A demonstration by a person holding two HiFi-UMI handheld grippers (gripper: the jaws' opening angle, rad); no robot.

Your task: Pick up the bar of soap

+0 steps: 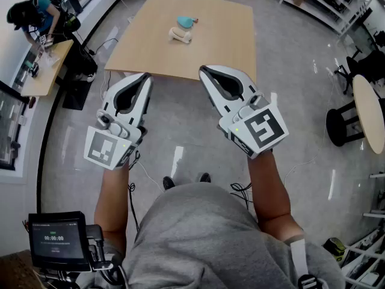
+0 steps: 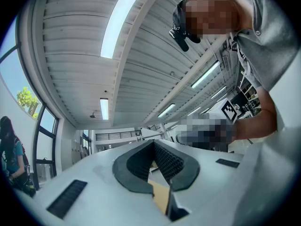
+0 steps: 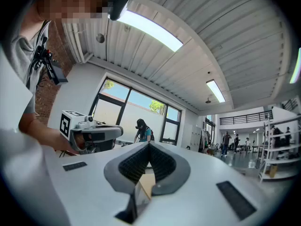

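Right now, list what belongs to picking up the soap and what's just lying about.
For the job: pale lump, likely the soap; table under it; left hand-held gripper and right hand-held gripper, both shut, empty.
Lying about: teal thing beside the lump; round table; stool; screen.

Table (image 1: 228, 41): plain light tan wood. On it, one teal object (image 1: 186, 21) and one cream object (image 1: 180, 35). Left gripper (image 1: 146, 76) and right gripper (image 1: 203, 70): white shells, black rims round the jaws. Pads (image 2: 167, 161): black, fine ribbed texture. Marker cubes (image 1: 263, 128): white faces with black square code patterns. Floor (image 1: 180, 119): glossy pale grey. Shirt (image 1: 198, 233): mid grey, plain. Small screen (image 1: 57, 239): black, pale digits. Round table (image 1: 370, 110) at right: tan. Stool (image 1: 343, 122): black.
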